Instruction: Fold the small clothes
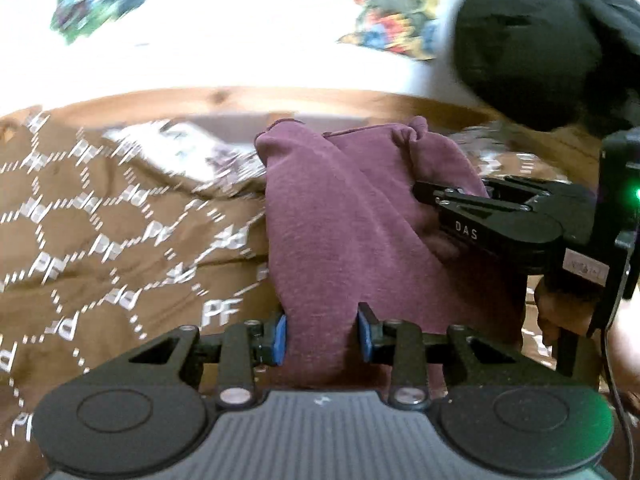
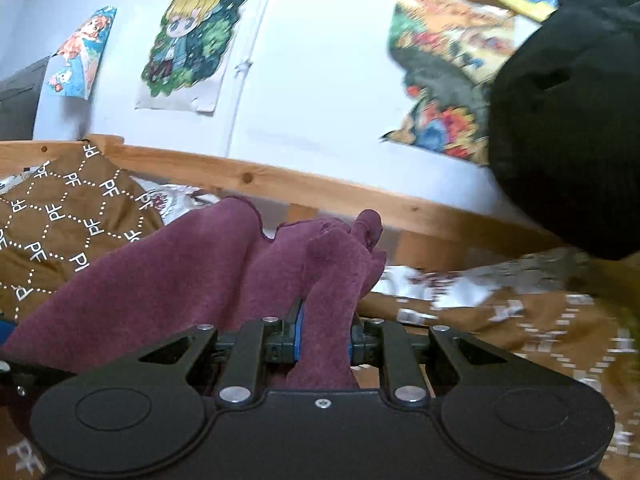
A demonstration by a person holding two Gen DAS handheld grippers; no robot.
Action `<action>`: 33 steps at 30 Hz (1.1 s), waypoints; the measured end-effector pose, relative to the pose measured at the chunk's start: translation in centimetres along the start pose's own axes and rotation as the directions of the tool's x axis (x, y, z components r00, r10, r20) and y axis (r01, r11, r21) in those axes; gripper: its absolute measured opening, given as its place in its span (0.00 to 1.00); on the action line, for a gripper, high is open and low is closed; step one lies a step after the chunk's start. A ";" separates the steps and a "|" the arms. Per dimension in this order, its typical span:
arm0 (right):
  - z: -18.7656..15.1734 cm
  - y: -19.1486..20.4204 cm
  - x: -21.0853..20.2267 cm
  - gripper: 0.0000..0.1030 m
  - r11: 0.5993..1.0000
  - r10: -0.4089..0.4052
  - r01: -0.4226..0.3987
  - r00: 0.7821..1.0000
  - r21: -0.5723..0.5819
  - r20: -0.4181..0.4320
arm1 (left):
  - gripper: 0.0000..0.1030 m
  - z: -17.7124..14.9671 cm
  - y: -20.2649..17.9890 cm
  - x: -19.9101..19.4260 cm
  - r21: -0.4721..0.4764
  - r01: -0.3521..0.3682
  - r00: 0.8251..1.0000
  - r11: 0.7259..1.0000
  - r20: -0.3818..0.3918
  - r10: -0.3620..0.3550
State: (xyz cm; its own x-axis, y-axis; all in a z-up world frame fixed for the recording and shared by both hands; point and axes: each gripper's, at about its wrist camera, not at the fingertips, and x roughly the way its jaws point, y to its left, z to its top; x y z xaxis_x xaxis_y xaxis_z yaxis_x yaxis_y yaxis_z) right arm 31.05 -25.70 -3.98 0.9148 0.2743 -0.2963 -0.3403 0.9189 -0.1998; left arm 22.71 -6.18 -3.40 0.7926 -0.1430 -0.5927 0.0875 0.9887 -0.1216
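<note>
Both grippers pinch the same maroon garment (image 1: 344,216), soft fleecy cloth bunched above a brown bedspread (image 1: 100,208) patterned with white letters. The left gripper (image 1: 322,338) fingers are partly closed on a thick fold; the right gripper (image 2: 326,338) fingers are nearly shut on a thinner bunch. A wooden bed rail (image 2: 280,184) runs behind, under posters (image 2: 188,40).

Left wrist cam: close, angled down along its fingers at the purple cloth (image 1: 340,216) on the brown blanket (image 1: 100,240). Right wrist cam: equally close, nearer level, facing the wall posters (image 2: 192,40). Shared: cloth, blanket, wooden rail (image 2: 280,184).
</note>
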 end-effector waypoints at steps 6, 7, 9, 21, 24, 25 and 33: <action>-1.6 2.3 4.8 0.19 0.998 0.052 -0.050 0.996 0.039 -0.067 | 0.38 -0.5 3.0 3.7 -0.180 -0.032 0.990 0.983 -0.142 0.006; -2.0 2.4 5.1 0.19 0.998 0.054 -0.051 0.995 0.033 -0.082 | 0.39 -0.4 3.4 4.0 -0.199 -0.031 0.988 0.979 -0.155 0.000; -2.7 1.5 5.3 0.22 0.997 0.057 -0.051 0.993 0.062 -0.107 | 0.41 -0.4 4.0 4.3 -0.239 -0.022 0.986 0.971 -0.166 -0.018; -4.3 -0.5 4.8 0.61 0.986 -0.020 0.048 0.985 0.160 -0.172 | 0.55 -0.8 5.0 4.1 -0.314 -0.023 0.981 0.949 -0.189 -0.039; -4.2 -0.7 4.0 0.70 0.984 -0.030 0.060 0.984 0.170 -0.177 | 0.65 -0.7 5.0 4.1 -0.326 -0.025 0.981 0.945 -0.192 -0.040; -4.1 -0.9 3.7 0.74 0.983 -0.032 0.063 0.984 0.175 -0.178 | 0.69 -0.7 5.1 4.0 -0.330 -0.030 0.980 0.943 -0.195 -0.037; -3.1 -1.6 0.7 0.92 0.974 -0.047 0.078 0.988 0.212 -0.149 | 0.87 -0.3 5.0 2.7 -0.337 -0.046 0.986 0.941 -0.165 -0.011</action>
State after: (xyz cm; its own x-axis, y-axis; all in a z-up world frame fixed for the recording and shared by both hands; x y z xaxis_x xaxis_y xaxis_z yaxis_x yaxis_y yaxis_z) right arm 31.51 -27.88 -6.79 0.8870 0.1854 -0.4228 -0.2137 0.9767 -0.0200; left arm 25.06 -1.67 -5.83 0.6813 -0.1590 -0.7145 -0.1573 0.9215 -0.3551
